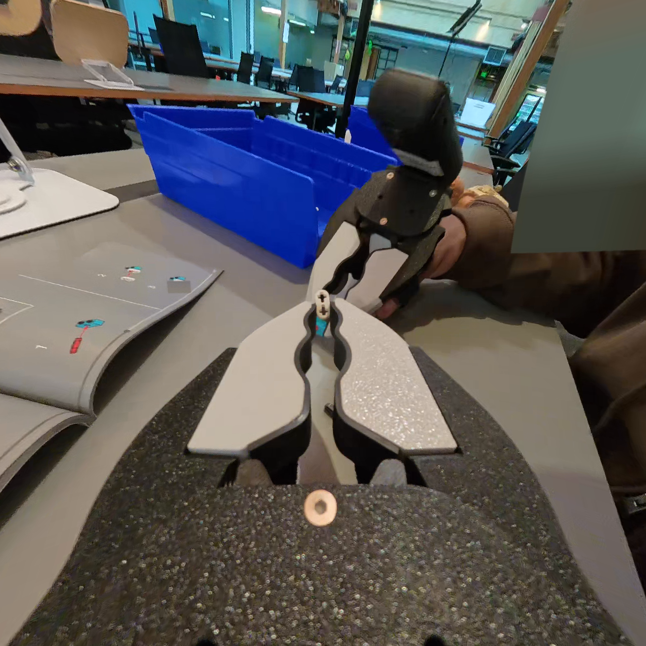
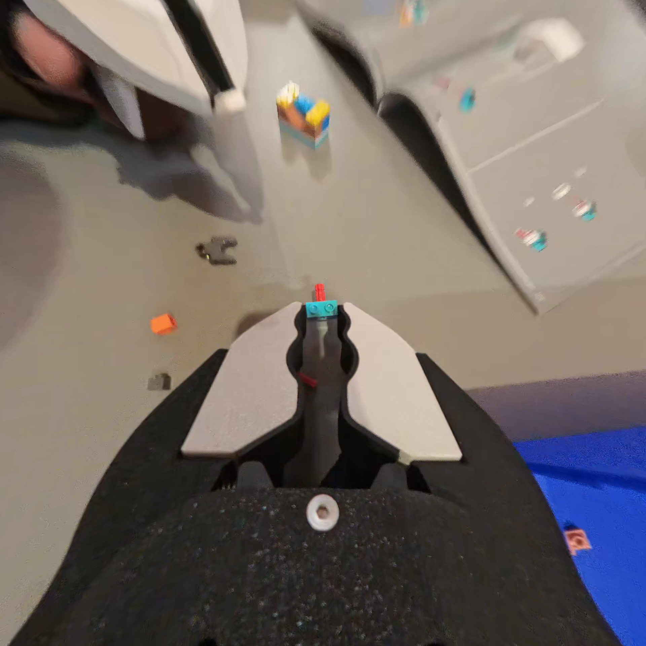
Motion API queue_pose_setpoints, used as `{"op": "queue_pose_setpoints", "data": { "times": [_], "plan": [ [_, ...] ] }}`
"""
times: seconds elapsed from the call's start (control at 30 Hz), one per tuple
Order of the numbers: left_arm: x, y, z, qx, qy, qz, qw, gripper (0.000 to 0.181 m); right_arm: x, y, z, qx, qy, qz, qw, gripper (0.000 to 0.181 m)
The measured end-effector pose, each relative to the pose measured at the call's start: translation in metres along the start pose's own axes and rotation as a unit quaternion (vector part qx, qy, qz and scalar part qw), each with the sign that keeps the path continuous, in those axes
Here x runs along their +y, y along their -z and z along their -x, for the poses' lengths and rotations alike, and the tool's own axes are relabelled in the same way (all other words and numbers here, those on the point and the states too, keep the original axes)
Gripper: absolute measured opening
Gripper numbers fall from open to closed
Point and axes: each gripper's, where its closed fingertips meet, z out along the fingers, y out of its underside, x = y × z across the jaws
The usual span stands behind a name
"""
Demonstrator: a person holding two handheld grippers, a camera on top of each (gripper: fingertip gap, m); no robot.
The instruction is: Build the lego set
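My left gripper (image 1: 322, 307) is shut on a small white piece (image 1: 322, 304) with two cross-shaped holes, which stands upright at its fingertips. My right gripper (image 2: 321, 309) is shut on a teal plate (image 2: 321, 309) with a red pin (image 2: 319, 292) sticking out in front. In the left wrist view the right gripper (image 1: 337, 297) points down at my left fingertips, and the teal plate (image 1: 321, 327) shows through the gap just below the white piece. A small multi-coloured build (image 2: 303, 117) stands on the table ahead. The left gripper shows blurred at top left in the right wrist view (image 2: 229, 101).
Loose pieces lie on the grey table: an orange brick (image 2: 163, 323), a dark grey piece (image 2: 218, 250), a small grey one (image 2: 159, 381), a red one (image 2: 307, 379). An open instruction booklet (image 1: 105, 307) lies left. Blue bins (image 1: 237, 188) stand behind. A white stand base (image 1: 45, 202) sits far left. The grippers' ends are close to 9 cm from one another. From the right gripper's tips to the orange brick (image 2: 163, 323) is close to 8 cm.
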Motion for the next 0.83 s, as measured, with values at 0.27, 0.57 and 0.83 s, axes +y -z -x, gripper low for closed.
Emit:
{"op": "queue_pose_setpoints", "data": {
  "times": [0.27,0.57,0.83],
  "plan": [
    [0.008,-0.002,-0.003,-0.005,-0.014,0.021,1.000,0.007,0.003,-0.005,0.006,-0.018,0.012,0.008,1.000,0.025],
    [0.007,-0.004,-0.020,0.030,-0.049,0.017,0.998,0.007,-0.069,0.033,0.046,-0.126,0.017,-0.207,0.970,0.017],
    [0.007,-0.005,-0.032,0.061,-0.071,0.014,0.996,0.007,-0.067,0.031,0.053,-0.142,0.021,-0.209,0.967,0.008]
  ]
}}
